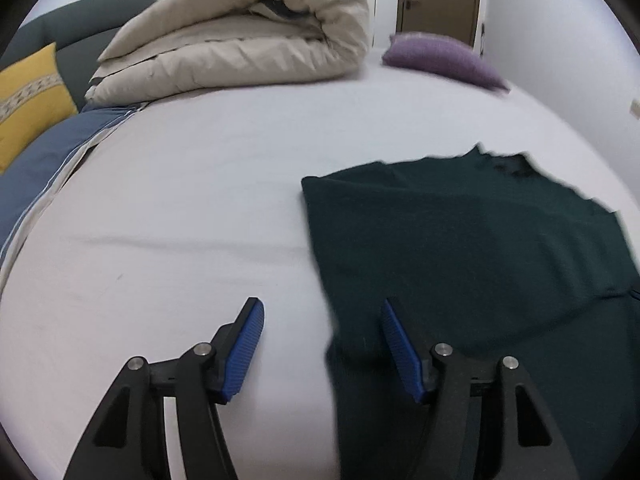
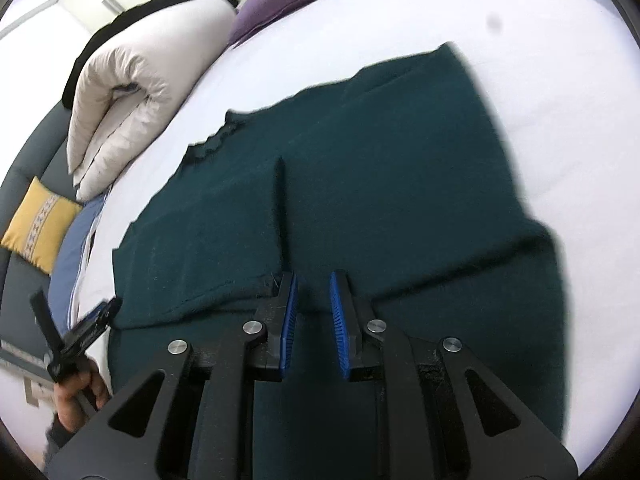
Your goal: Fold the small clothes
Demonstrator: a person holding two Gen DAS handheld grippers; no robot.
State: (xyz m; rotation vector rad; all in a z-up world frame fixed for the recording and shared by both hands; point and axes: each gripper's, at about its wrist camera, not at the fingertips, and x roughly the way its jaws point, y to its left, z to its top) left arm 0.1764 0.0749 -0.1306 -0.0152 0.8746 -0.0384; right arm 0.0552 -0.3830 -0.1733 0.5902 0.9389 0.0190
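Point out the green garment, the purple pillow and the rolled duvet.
green garment [image 2: 400, 184], right wrist view, middle of its top layer
purple pillow [image 1: 440, 56], left wrist view, its centre
rolled duvet [image 1: 240, 56], left wrist view, front of the roll

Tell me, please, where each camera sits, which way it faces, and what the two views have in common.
Left wrist: sits on the left gripper, looks down across the white bed; its open blue-padded fingers show, empty.
Right wrist: sits on the right gripper, looks down onto the dark green garment; its slightly parted fingers show, also the left hand.
Shared: garment, beige duvet, purple cushion, yellow cushion.
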